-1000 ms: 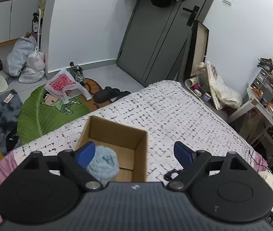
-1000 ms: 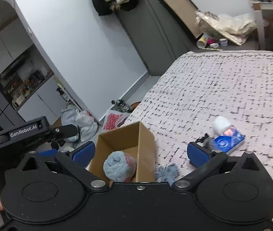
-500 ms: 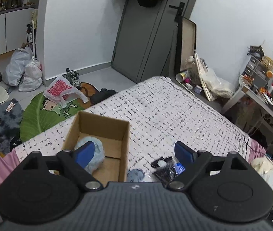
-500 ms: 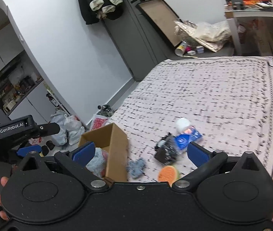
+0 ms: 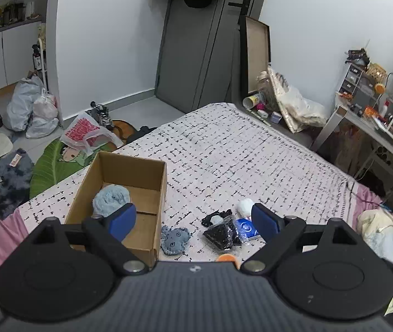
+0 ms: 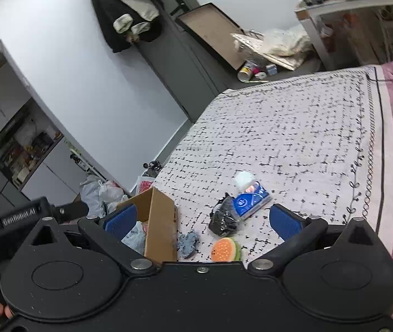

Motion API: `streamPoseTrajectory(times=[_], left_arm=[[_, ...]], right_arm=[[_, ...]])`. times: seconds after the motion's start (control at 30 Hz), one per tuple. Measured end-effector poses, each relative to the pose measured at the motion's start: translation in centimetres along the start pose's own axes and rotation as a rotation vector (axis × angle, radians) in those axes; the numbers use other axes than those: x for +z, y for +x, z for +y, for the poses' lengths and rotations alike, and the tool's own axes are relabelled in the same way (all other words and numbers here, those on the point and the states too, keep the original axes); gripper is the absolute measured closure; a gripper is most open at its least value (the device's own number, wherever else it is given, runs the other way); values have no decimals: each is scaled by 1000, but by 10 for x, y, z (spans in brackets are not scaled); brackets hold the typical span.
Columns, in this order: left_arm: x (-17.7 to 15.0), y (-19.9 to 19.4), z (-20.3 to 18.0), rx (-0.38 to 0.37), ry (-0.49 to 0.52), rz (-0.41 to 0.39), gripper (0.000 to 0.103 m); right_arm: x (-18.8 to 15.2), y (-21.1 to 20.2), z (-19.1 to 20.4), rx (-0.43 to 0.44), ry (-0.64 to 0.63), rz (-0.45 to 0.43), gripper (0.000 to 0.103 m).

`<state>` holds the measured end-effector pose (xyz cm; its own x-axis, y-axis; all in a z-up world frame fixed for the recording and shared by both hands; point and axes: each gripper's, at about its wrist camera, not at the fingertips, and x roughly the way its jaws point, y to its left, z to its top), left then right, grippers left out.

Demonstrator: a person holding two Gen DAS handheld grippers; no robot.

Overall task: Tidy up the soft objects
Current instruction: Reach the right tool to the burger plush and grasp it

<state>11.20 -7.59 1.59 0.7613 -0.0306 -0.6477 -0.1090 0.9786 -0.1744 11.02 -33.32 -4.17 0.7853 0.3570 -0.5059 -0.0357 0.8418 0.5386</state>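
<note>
An open cardboard box (image 5: 137, 170) stands on the bed and holds a fluffy light-blue soft ball (image 5: 110, 199); the box also shows in the right wrist view (image 6: 159, 221). To its right lie a small blue-grey plush (image 5: 175, 239), a black bagged item (image 5: 221, 235), a blue tissue pack (image 5: 246, 227), a white ball (image 5: 245, 206) and an orange sponge (image 6: 225, 249). My left gripper (image 5: 193, 218) is open and empty above the box's right edge. My right gripper (image 6: 202, 220) is open and empty above the loose items.
The patterned bedspread (image 5: 251, 160) stretches far and right. The floor at left holds bags (image 5: 30, 108), a green rug (image 5: 55, 160) and shoes. A grey door (image 5: 196, 55), a leaning frame and a cluttered desk (image 5: 376, 119) stand beyond the bed.
Both grippers have pulled back and up from the box, so the loose items to its right have come into view. The blue ball stays in the box.
</note>
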Motion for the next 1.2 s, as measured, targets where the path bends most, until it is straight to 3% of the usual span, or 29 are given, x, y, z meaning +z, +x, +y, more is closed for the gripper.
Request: streamPoseTrajectory(times=[0.43,0.7,0.83,1.0,1.2], left_arm=[[-25,31,-35,26,36,64,14],[-41,65,-40,37,9,132,14],[-46,84,-38,33,-16,166,14],[-45,103,-30,23,-64,212,14],[-42,122,-28,23,-69,234,14]], right_arm=[[-1,14,-44,-11,137,43,0],[-9,41,-54,-51,161,100,0],[-19,59,-57,-26,218,146,1],[-32,85,-57,-16,276,215,18],[-43,116,-53,-23,295,278,32]])
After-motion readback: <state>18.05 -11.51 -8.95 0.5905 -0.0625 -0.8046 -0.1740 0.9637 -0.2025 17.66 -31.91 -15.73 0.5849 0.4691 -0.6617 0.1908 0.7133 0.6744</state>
